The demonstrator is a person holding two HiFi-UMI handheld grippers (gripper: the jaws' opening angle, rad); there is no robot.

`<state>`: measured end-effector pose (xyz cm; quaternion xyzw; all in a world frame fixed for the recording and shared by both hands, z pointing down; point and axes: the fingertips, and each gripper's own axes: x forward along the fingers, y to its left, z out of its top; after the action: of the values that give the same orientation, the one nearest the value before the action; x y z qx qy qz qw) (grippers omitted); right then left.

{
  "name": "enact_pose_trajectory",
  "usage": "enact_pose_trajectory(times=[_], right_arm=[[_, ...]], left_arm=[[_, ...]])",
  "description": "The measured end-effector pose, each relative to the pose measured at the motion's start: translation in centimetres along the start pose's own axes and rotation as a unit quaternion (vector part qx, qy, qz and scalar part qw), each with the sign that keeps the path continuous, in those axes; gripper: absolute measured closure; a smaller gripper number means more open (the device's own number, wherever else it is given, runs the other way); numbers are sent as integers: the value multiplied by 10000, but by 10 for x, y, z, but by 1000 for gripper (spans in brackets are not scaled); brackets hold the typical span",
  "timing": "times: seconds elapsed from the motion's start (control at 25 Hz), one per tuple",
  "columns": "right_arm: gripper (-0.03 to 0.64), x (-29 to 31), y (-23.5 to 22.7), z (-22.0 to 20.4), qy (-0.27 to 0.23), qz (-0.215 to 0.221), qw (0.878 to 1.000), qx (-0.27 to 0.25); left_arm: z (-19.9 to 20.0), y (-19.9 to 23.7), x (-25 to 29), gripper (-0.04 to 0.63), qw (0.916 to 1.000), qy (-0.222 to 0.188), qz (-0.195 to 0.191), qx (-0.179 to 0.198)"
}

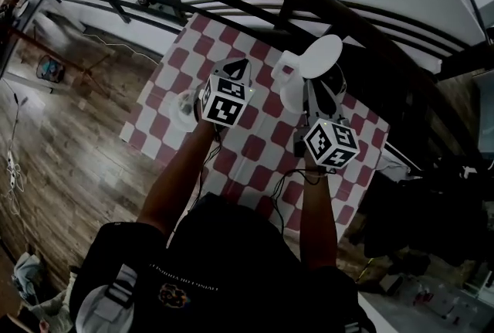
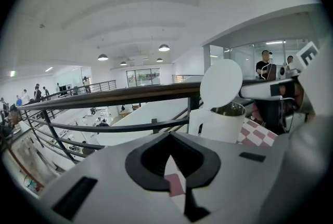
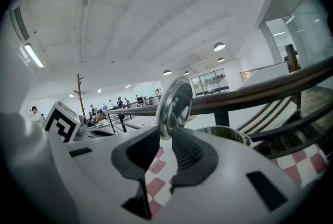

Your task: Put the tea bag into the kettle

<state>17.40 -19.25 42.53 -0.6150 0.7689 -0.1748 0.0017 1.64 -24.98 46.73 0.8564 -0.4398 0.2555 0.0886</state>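
**Head view.** The white kettle (image 1: pixel 293 88) is standing on the checked table (image 1: pixel 255 154), at about 1 o'clock from the picture's middle, with its lid (image 1: pixel 323 55) raised. The right gripper (image 1: pixel 310 92) is reaching to the kettle from its 5 o'clock side. The left gripper (image 1: pixel 236 67) is sitting at the kettle's 9 o'clock, near it but apart. A small pale dish (image 1: pixel 184 107) is resting at 9 o'clock of the left gripper. No tea bag is showing plainly in this view.

**Left gripper view.** The claw tips are pressing together, and checked cloth is showing through the hollow behind them. Whether a string or tag is nipped at the tips cannot be told. The kettle (image 2: pixel 218 124) is standing ahead at 1 o'clock, its mouth uncovered.

**Right gripper view.** The claw is pinching the lower edge of the shiny lid (image 3: pixel 174 103) and is holding it upright. The kettle's steel rim (image 3: pixel 223 134) is lying at 3 o'clock of the jaws.

**Assessment.** The tea bag's place is going unconfirmed in every view. It is likely light and soft, with paper that tears easily. A gentle pinch on the tag, the string or the top fold looks like the safe hold.
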Motion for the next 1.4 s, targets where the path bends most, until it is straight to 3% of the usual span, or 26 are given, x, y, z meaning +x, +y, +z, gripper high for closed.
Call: enact_pose_trajectory(times=[1.0, 1.4], right_arm=[[537, 24, 44, -33, 442, 578, 9973, -89], [536, 73, 129, -61, 854, 1547, 9837, -316]], left_arm=[[-55, 47, -43, 597, 9966, 318, 632, -411], [-106, 116, -97, 597, 9824, 486, 1497, -1005]])
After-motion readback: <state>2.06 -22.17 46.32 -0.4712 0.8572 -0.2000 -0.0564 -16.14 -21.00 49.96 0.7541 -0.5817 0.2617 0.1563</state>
